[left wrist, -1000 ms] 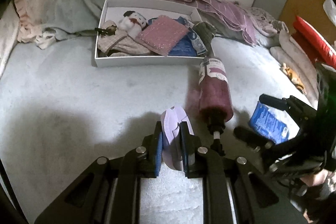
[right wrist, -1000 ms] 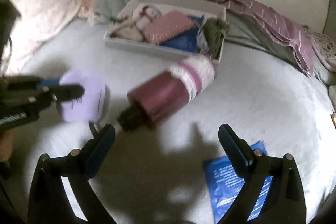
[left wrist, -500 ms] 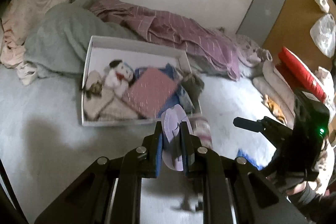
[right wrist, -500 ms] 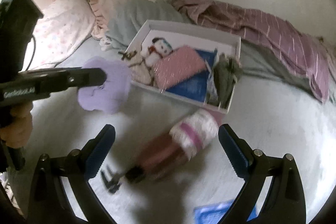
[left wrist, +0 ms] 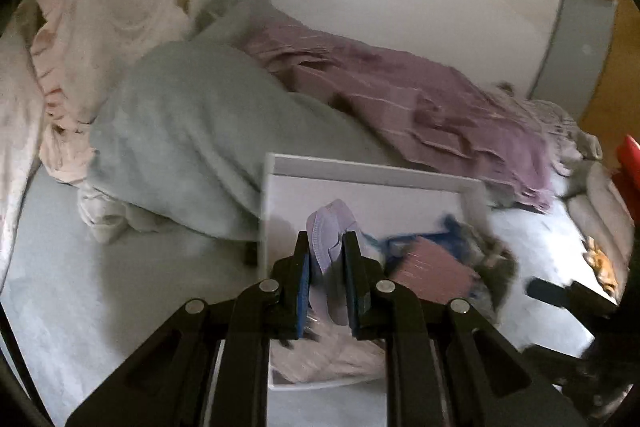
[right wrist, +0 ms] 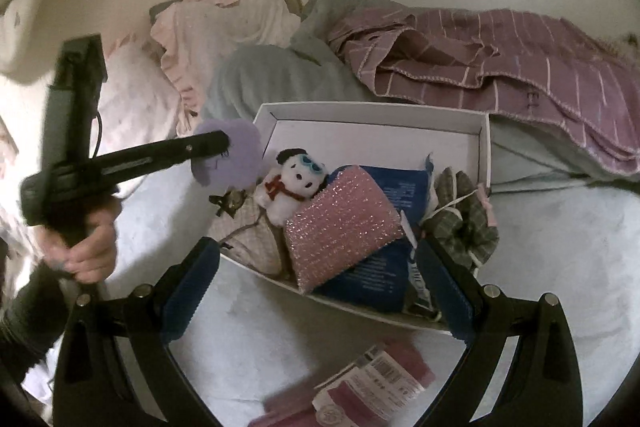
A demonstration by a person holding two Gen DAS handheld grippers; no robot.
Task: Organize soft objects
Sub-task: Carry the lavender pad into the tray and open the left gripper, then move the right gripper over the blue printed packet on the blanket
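Note:
My left gripper [left wrist: 326, 247] is shut on a lilac soft pad [left wrist: 330, 229] and holds it over the near left part of the white box [left wrist: 372, 173]. From the right wrist view that lilac pad [right wrist: 232, 157] hangs at the box's [right wrist: 486, 147] left rim, pinched by the left gripper [right wrist: 224, 143]. Inside the box lie a white plush dog [right wrist: 290, 183], a pink glittery sponge [right wrist: 340, 227], a blue packet [right wrist: 400, 187] and a checked green cloth [right wrist: 464, 215]. My right gripper [right wrist: 320, 283] stands open over the box's near edge, holding nothing. A maroon rolled item [right wrist: 360, 387] lies on the bed below it.
A grey-green blanket [left wrist: 180, 131] and a purple striped blanket [right wrist: 520, 67] are heaped behind the box. Pink ruffled pillows [right wrist: 200, 39] lie at the back left. A person's hand [right wrist: 88, 247] grips the left tool. The pale bed sheet [right wrist: 560, 247] spreads to the right.
Both grippers have moved forward and up toward the white box. The lilac pad, still pinched, now hangs over the box. The maroon roll has slid to the bottom of the right view.

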